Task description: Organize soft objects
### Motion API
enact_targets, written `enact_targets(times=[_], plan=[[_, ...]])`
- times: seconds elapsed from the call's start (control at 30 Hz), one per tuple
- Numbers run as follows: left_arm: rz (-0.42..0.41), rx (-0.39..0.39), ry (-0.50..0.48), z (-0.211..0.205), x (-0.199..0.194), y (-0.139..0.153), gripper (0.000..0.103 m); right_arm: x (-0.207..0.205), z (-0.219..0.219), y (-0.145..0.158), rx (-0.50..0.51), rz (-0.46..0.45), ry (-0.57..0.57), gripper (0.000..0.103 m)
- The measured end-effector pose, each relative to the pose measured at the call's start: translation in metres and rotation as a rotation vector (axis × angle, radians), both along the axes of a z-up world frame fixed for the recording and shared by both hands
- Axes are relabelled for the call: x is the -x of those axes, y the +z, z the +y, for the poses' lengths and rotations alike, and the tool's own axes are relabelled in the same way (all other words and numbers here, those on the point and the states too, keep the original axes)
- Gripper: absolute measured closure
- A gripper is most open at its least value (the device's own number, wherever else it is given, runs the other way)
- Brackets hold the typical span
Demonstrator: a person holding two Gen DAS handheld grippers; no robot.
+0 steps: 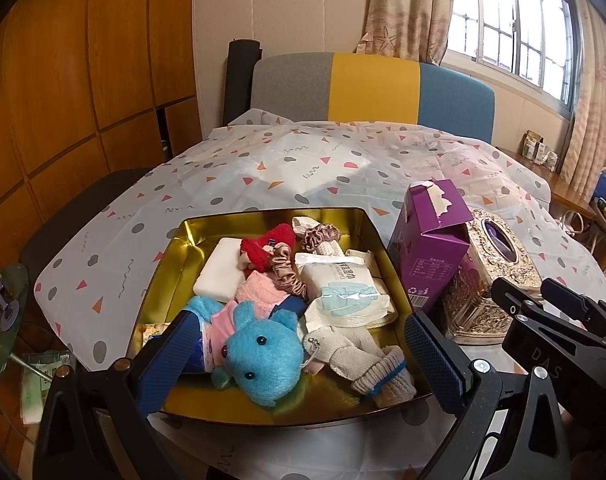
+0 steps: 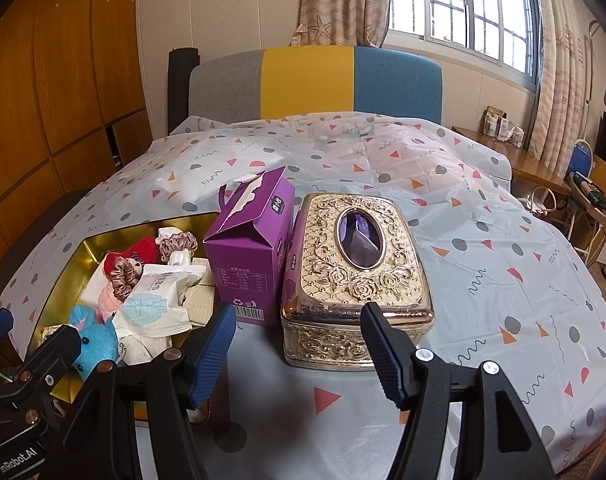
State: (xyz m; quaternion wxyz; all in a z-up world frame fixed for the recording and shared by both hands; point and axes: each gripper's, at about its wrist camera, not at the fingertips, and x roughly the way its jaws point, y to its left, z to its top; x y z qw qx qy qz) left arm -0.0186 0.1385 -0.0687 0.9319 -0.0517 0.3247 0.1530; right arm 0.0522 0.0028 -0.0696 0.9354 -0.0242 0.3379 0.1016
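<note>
A gold metal tray (image 1: pixel 191 248) (image 2: pixel 69 264) holds several soft things: a blue plush toy (image 1: pixel 259 352) (image 2: pixel 97 340), a grey knitted glove (image 1: pixel 363 356), a red plush heart (image 1: pixel 265 246), satin scrunchies (image 1: pixel 289 276), a pink cloth (image 1: pixel 259 290), a white pad (image 1: pixel 223 268) and a wipes pack (image 1: pixel 343 296) (image 2: pixel 151 304). My left gripper (image 1: pixel 299 360) is open, its fingers either side of the plush toy above the tray's near end. My right gripper (image 2: pixel 299 352) is open and empty in front of the gold tissue box (image 2: pixel 355 264) (image 1: pixel 491 280).
A torn purple carton (image 1: pixel 427 248) (image 2: pixel 249 248) stands between the tray and the tissue box. The table wears a patterned white plastic cover (image 2: pixel 503 280). A grey, yellow and blue chair back (image 1: pixel 371 88) stands behind it. A wooden side table (image 2: pixel 515 160) is at the right.
</note>
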Motion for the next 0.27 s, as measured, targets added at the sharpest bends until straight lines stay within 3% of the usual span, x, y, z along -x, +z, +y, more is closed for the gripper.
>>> enact_targets(times=[0.27], plan=[[-0.005, 0.007, 0.011, 0.0055, -0.0009, -0.0031, 0.005, -0.0001, -0.0032, -0.0023, -0.009, 0.000, -0.006, 0.037]])
